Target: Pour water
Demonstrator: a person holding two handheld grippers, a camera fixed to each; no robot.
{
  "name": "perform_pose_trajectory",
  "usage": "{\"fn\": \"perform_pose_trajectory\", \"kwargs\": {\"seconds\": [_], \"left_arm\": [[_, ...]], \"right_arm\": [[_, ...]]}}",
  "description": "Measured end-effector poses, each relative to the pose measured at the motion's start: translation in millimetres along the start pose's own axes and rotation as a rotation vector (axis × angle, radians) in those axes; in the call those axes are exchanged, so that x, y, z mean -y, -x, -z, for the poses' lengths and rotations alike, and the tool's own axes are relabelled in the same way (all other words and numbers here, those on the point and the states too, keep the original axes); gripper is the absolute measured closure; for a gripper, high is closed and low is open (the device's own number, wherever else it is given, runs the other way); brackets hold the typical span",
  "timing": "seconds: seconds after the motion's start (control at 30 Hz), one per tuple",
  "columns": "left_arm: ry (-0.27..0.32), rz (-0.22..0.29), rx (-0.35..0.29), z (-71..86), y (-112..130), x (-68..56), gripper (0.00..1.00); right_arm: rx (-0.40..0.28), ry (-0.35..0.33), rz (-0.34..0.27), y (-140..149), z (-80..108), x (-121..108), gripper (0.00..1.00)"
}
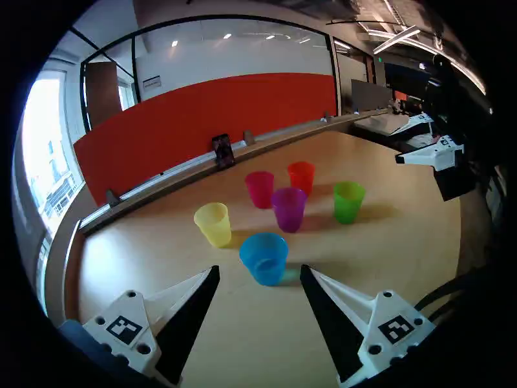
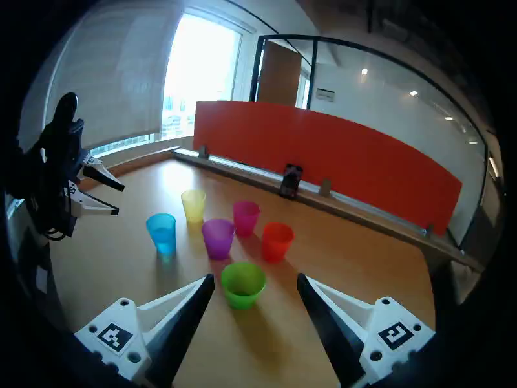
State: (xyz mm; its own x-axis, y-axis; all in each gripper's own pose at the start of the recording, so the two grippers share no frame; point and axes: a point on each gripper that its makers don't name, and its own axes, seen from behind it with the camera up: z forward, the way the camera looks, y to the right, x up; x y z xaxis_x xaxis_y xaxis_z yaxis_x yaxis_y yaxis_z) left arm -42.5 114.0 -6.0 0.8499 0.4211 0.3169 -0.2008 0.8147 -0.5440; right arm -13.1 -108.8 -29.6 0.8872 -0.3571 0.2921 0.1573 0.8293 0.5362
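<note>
We cannot tell whether any cup holds water; the blue cup (image 1: 263, 258) shows just part of its inside. The purple cup (image 1: 288, 208) covers the bottom corner of the orange cup (image 1: 301, 176) at its 1 o'clock. At 3 o'clock in the left gripper view, the right gripper (image 1: 394, 147) fades into shadow behind its fingers. At 9 o'clock in the right gripper view, the left gripper (image 2: 120, 200) runs into a dark blur at the edge. The small dark object (image 2: 291, 180) standing on the rail (image 2: 362, 210) is too small for us to name.
</note>
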Motion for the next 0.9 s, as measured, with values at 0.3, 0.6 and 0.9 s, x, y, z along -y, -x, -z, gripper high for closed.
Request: {"fn": "perform_pose_trajectory", "kwargs": {"seconds": [0.3, 0.6, 0.9], "left_arm": [[0.029, -0.020, 0.055, -27.1, 21.7, -3.4, 0.07], [0.037, -0.024, 0.125, -61.8, 49.0, -1.6, 0.08], [0.059, 0.027, 0.163, -90.3, 61.8, -4.2, 0.08]], "right_arm": [[0.033, -0.010, -0.003, 14.0, -16.1, 0.5, 0.00], [0.073, -0.018, -0.013, 32.1, -34.7, 4.5, 0.00], [0.094, -0.035, -0.006, 45.1, -47.6, 7.9, 0.00]]}}
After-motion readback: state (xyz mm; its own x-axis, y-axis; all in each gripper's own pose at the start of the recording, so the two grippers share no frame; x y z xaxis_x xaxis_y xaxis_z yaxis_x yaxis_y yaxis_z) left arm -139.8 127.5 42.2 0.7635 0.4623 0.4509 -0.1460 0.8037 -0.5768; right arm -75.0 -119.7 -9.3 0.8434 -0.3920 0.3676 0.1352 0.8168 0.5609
